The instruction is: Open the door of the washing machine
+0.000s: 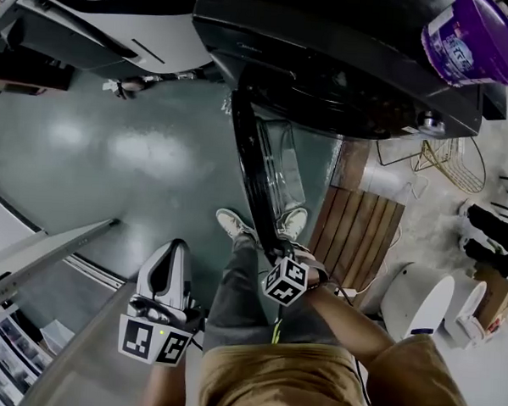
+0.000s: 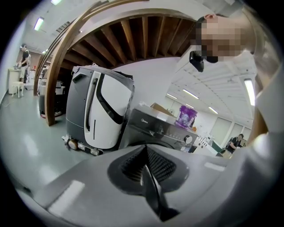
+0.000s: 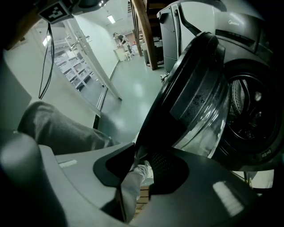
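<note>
Two tools in use, one per hand. Far left in head view: a white-and-grey machine stands on the green floor, just beside the washing machine.

Near left, the L tool is held low over the floor, well apart from the door. In the L gripper view its jaws are pressed together w/ nothing between them. That view points toward the front of the washing machine.

Centre: the door is open, swung out toward the person. In head view it shows edge-on as a black ring w/ a clear glass bowl. Its far end meets the machine front, and its near end sits above the person's shoes.

The R tool grips that near rim. In the R gripper view the door runs down into the R tool, whose jaws are clamped on the rim. A grey trouser leg shows in the gap below. The drum opening is exposed to the right of the door.

Right side: a purple tub sits on top of the washing machine. A wooden slatted board lies on the floor just right of the door, and a wire rack is beyond it.
</note>
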